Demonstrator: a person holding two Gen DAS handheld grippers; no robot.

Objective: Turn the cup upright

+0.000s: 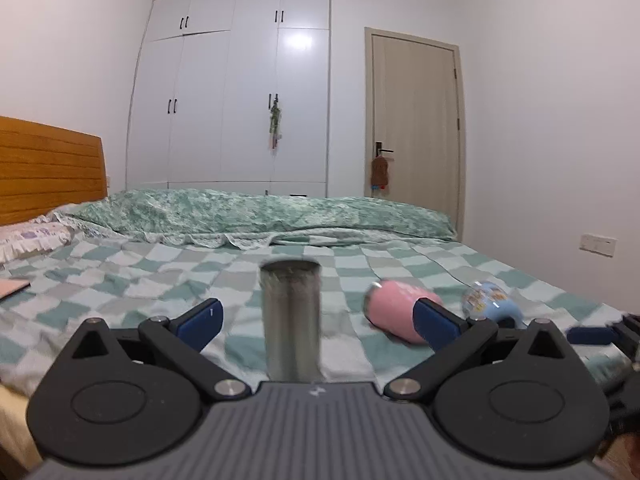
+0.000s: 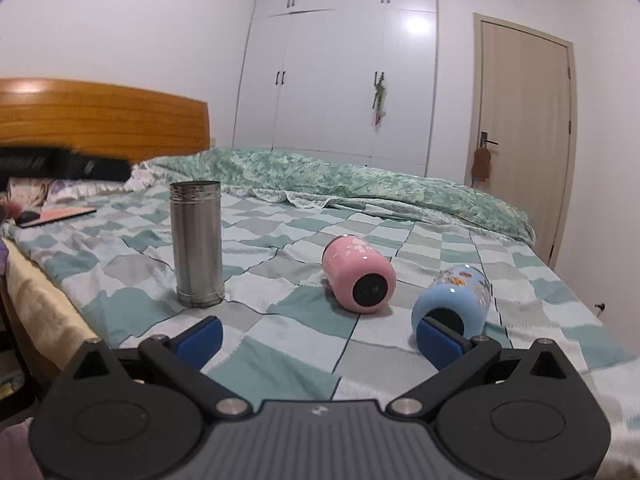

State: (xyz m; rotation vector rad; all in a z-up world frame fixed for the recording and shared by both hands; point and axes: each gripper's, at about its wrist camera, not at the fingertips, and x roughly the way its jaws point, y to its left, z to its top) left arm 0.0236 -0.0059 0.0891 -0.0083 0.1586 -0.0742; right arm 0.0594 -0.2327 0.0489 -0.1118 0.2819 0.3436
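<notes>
1. So three cups were sitting on the bed (image 2: 280, 344), on that green checkered blanket. The steel cup (image 2: 197, 242) was already standing upright with its open mouth up, over on the left side near the bed's edge.
2. The pink cup (image 2: 358, 276) was lying on its side roughly mid-bed, dark base pointing back at the right camera. The blue cup (image 2: 452, 304) was on its side too, just to the right of the pink one, near it but not touching as far as I could tell.
3. Left claw (image 1: 318, 322) was spread wide open, nothing in it. The steel cup (image 1: 291, 320) stood right between its fingers, with clear gaps either side, so no contact. That view was a bit blurry.
4. Right claw (image 2: 320, 340) was also wide open and empty, low over the blanket, with its right-hand finger overlapping the blue cup's base in the picture. Couldn't tell if it was actually touching.
5. My read: one cup done, two left, and the right claw was lining up for the next one.
6. Next move probably needs the claw to straddle a cup's body, clamp, then rotate it mouth-up. Soft bedding, so it should be set down gently or it could tip.
</notes>
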